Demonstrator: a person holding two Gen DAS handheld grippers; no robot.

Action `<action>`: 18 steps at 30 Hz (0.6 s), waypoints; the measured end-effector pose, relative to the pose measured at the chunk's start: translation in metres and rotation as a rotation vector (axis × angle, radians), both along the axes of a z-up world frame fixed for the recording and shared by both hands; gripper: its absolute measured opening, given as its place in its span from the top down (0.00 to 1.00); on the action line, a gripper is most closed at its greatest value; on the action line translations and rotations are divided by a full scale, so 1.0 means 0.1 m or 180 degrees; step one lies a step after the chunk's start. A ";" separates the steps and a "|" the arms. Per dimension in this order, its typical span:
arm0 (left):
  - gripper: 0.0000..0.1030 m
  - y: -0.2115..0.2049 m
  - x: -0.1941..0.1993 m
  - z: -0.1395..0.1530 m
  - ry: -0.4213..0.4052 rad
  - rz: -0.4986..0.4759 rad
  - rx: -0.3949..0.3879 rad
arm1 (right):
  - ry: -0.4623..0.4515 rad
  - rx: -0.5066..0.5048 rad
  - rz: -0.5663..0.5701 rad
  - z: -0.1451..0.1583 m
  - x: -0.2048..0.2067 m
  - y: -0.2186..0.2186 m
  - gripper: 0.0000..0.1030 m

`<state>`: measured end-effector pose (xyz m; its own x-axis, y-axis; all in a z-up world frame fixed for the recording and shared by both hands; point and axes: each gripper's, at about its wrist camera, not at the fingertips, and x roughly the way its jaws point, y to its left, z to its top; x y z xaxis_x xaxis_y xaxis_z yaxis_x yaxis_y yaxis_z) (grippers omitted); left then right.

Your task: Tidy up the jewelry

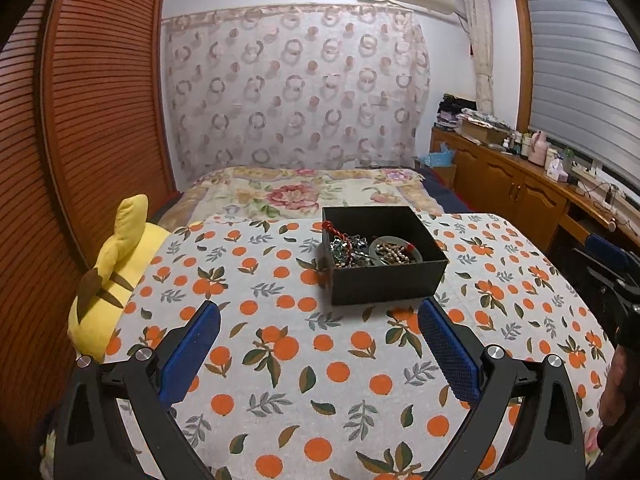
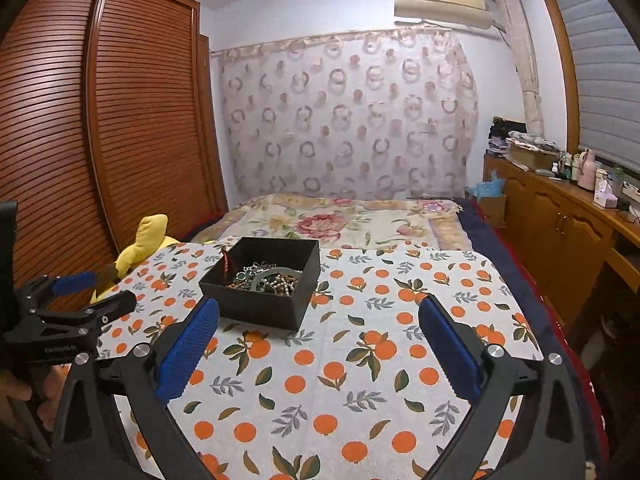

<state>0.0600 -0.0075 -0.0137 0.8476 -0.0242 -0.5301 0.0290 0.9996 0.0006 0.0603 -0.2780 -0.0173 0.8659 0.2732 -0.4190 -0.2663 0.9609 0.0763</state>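
Both hand-held grippers (image 1: 319, 322) (image 2: 319, 318) spread empty over orange-print cloth (image 1: 320, 380), bedroom wardrobe (image 1: 100, 100) beside.

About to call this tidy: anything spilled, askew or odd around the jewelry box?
Nearly clean. A red cord hangs over the far-left rim of the black box instead of lying inside, and the beads and chains are one tangled heap. Nothing lies spilled on the orange-print cloth. Both grippers, left and right, are open and empty.

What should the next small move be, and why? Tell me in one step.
Probably nothing more than easing both hands back: all the jewelry visible lies in the black box, nothing loose shows on the orange-print cloth, and the left gripper and right gripper are open and empty.
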 end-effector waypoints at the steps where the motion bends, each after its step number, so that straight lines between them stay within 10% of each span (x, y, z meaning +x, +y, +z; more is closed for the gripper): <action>1: 0.07 0.00 0.00 0.00 -0.0001 0.0005 -0.0001 | 0.0000 0.0006 0.0001 0.00 0.00 0.00 0.02; 18: 0.07 0.02 -0.01 -0.01 0.0003 0.0012 0.0011 | 0.0005 0.0006 -0.0005 -0.03 0.00 0.01 0.02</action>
